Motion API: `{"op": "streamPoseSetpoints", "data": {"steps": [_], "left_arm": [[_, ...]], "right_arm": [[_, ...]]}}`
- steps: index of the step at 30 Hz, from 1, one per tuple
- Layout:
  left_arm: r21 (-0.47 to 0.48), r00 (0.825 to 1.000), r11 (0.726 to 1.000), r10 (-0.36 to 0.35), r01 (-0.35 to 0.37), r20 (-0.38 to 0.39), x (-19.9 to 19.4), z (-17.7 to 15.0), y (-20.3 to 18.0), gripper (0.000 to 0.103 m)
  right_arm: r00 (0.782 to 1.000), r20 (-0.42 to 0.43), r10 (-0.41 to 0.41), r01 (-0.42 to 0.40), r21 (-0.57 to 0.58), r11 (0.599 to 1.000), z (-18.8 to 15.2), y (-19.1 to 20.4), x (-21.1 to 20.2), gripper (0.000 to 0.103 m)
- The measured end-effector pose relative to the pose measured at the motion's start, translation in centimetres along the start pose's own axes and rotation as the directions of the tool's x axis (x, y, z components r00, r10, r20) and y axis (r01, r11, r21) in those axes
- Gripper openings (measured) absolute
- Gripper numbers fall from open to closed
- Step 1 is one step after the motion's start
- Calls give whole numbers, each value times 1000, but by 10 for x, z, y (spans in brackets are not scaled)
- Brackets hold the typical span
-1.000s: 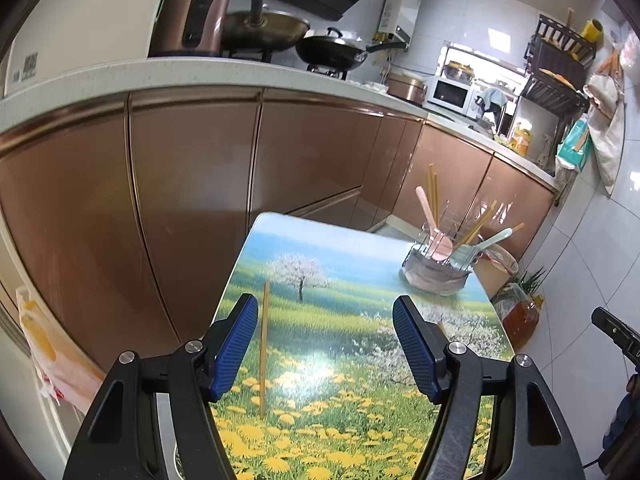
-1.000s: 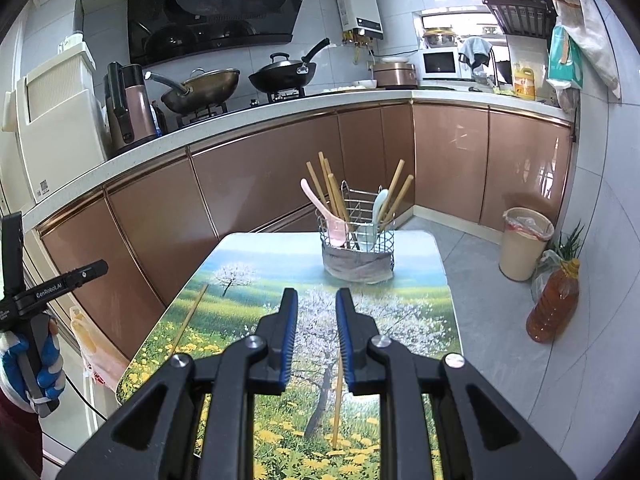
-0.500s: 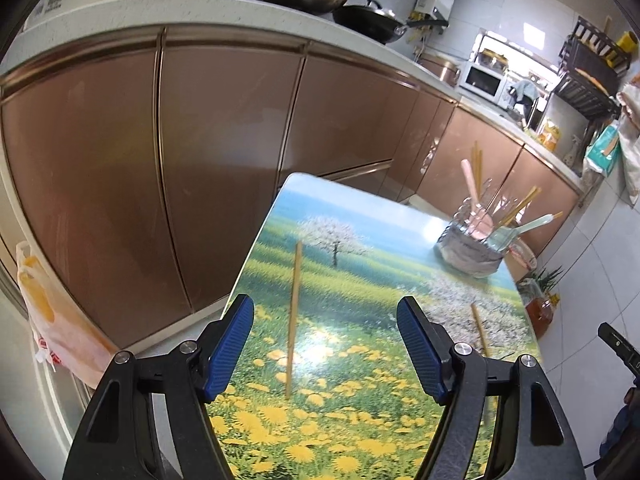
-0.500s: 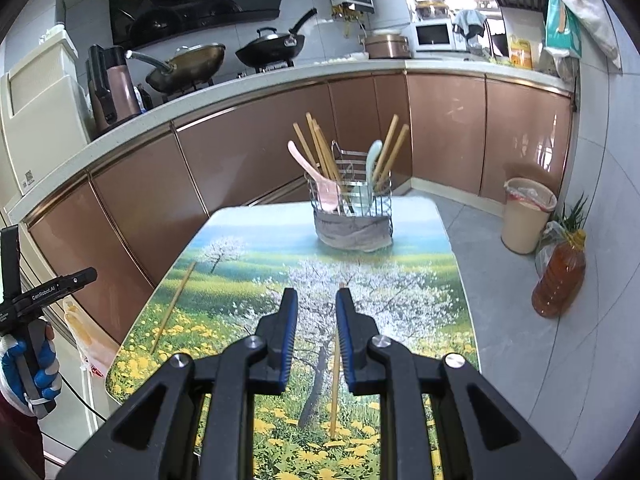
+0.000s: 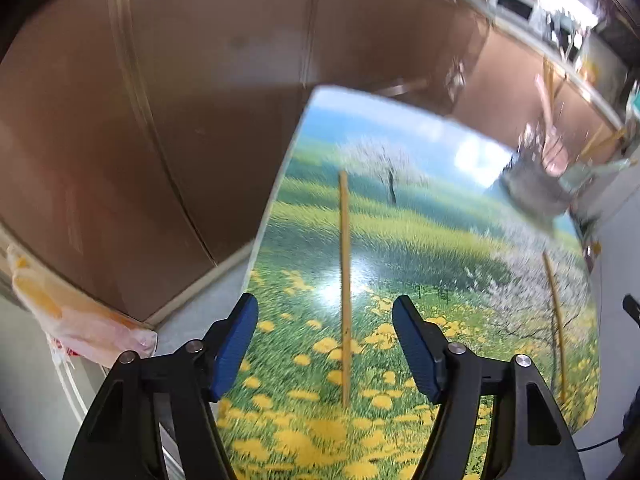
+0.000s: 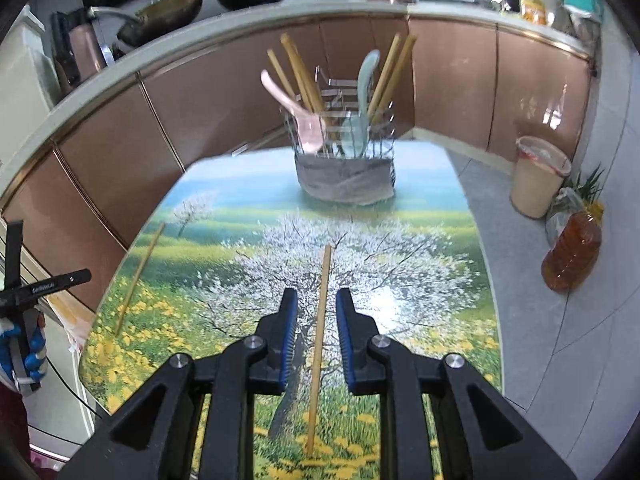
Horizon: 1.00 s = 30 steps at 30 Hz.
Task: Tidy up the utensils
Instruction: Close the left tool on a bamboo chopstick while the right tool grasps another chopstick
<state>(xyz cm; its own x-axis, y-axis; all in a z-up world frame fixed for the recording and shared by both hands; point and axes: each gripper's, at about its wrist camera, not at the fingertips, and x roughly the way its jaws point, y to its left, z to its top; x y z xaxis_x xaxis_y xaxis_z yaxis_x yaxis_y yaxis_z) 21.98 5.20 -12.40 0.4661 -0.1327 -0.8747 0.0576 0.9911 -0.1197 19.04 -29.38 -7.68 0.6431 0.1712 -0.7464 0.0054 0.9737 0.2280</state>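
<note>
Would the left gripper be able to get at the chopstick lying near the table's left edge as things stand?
Probably yes: the left gripper has that chopstick lined up between its jaws, which are closing but not touching it, and nothing lies on the table around it.

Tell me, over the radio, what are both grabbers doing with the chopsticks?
Left gripper open, jaws closing, astride one chopstick. Right gripper narrow, not gripping, astride the other chopstick. Both flat on table. Utensil basket ahead, nothing in the way.

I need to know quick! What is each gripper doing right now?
Left gripper: jaws closing, chopstick between them, ungripped.
Right gripper: narrowly open, astride another chopstick, untouched.
</note>
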Motion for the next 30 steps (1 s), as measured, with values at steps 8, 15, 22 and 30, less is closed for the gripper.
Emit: {"op": "streamPoseSetpoints", "data": {"steps": [8, 15, 22, 30], "left_arm": [[77, 987, 997, 42, -30, -153, 67, 46, -17, 68], [107, 974, 993, 77, -55, -213, 98, 75, -23, 68], [101, 957, 993, 81, -55, -278, 117, 91, -23, 60], [107, 946, 992, 93, -63, -310, 119, 98, -23, 53]], "right_arm": [[978, -204, 38, -44, -27, 999, 27, -6, 80, 19], [940, -340, 6, -32, -69, 997, 39, -3, 134, 19], [901, -433, -20, -29, -106, 994, 44, 6, 163, 19], [879, -476, -35, -31, -130, 991, 49, 17, 176, 19]]}}
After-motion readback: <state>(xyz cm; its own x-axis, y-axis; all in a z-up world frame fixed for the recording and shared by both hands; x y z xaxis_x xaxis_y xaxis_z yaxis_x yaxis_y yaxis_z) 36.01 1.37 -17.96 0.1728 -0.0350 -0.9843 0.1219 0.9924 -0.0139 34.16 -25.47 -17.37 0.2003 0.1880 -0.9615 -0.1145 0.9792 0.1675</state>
